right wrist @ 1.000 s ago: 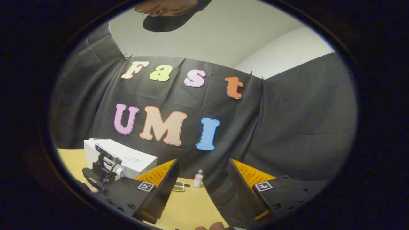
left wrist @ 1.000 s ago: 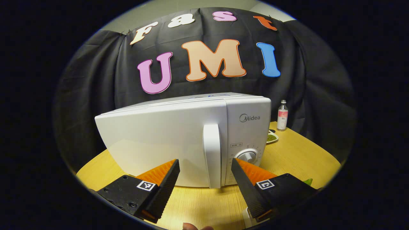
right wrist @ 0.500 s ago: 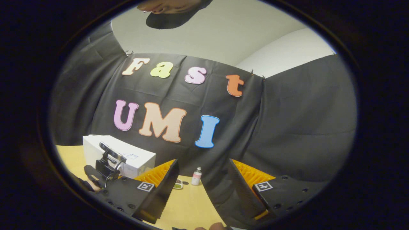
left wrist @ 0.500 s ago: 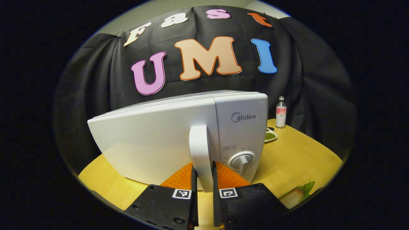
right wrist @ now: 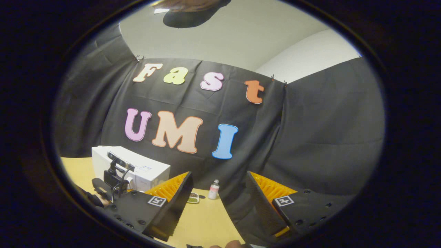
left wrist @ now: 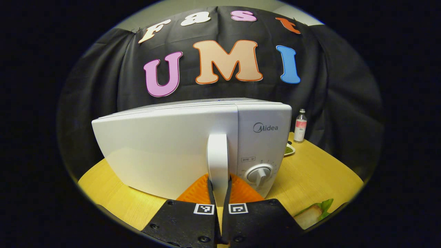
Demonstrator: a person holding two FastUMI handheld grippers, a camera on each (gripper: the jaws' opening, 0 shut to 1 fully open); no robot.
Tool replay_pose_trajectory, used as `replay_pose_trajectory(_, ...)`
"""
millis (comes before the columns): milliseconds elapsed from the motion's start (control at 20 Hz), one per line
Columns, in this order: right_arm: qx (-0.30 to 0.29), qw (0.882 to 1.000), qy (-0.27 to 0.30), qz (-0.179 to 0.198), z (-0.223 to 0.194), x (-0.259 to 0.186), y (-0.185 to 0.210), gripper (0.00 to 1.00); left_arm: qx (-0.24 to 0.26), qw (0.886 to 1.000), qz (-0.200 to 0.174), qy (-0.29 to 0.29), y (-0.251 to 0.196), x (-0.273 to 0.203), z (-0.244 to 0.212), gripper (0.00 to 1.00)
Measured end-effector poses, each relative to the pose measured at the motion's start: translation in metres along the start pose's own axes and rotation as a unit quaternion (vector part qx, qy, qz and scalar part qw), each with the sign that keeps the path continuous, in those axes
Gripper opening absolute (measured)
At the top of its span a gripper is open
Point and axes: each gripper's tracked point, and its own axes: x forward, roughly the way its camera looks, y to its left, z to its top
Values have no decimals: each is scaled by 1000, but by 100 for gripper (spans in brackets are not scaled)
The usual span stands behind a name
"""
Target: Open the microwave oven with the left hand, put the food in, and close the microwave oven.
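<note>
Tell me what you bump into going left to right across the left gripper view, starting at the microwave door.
White microwave door → upright white door handle → round white dial → small white dish of green stuff → clear bottle with a pink label.

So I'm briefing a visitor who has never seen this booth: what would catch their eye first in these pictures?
First the white microwave, door shut, standing large in the middle of the yellow table in the left gripper view, with the left tool clamped on its upright door handle. Behind it to the right stand a small bottle and a dish of something green. In the right gripper view, the right tool hangs open, aimed at the booth wall.
</note>
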Motion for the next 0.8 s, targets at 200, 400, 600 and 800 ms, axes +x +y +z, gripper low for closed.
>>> replay_pose_trajectory(200, 4, 1000, -3, 7, 2, 1, 7, 97, -4, 1000, -7, 8, 0, 0, 1, 1)
replay_pose_trajectory(400, 6, 1000, -3, 13, 1, 7, 13, 97, -2, 1000, -17, 12, 0, -1, 1, 1)
replay_pose_trajectory(600, 6, 1000, -5, 13, -1, 13, 14, 97, 5, 1000, -11, 1, 5, -39, -5, 1)
replay_pose_trajectory(800, 33, 999, 7, 39, -13, 23, 32, 97, 18, 999, -30, 32, 23, -88, -29, 0)
